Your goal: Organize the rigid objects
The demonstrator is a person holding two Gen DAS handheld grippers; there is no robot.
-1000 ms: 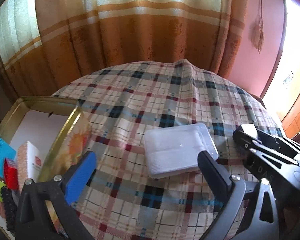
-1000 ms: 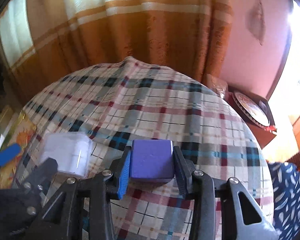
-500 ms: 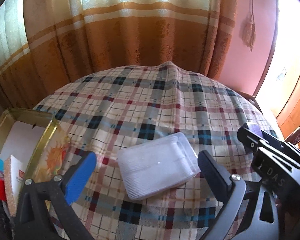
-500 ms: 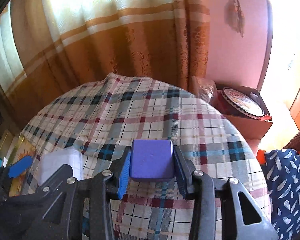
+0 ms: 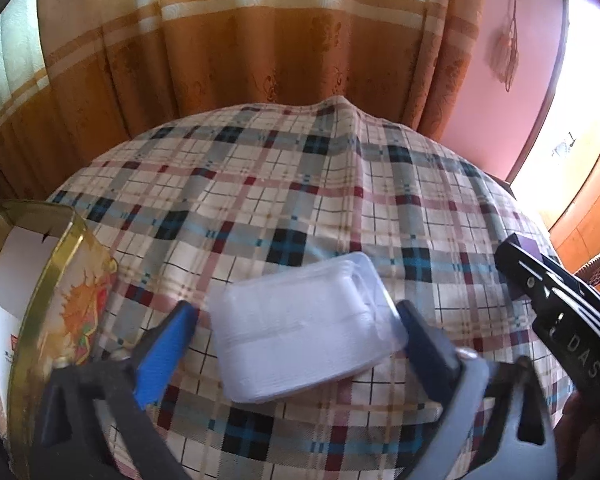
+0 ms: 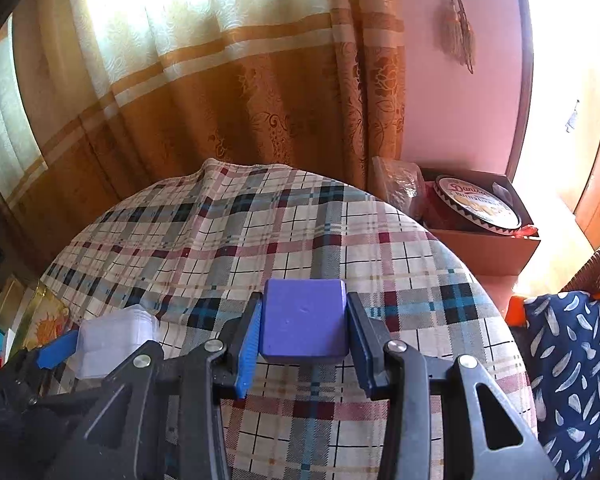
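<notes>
Translucent white box [image 5: 306, 326] between closing left gripper [image 5: 296, 320]; purple cube [image 6: 303, 322] clamped in right gripper [image 6: 303, 336].

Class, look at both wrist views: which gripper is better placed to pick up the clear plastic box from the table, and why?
Left. The left gripper straddles the clear plastic box, its jaws closing around it with both fingers beside its ends. The right gripper is already clamped on a purple block.

Gold tin [image 5: 40, 292]: cut by left frame edge; contents only partly visible, items unidentifiable. Clear plastic box [image 5: 304, 328]: motion-blurred, contents possibly white, not resolvable. Purple block [image 6: 304, 324]: underside hidden between the pads. Round tin [image 6: 476, 206] lettering too small to read.
</notes>
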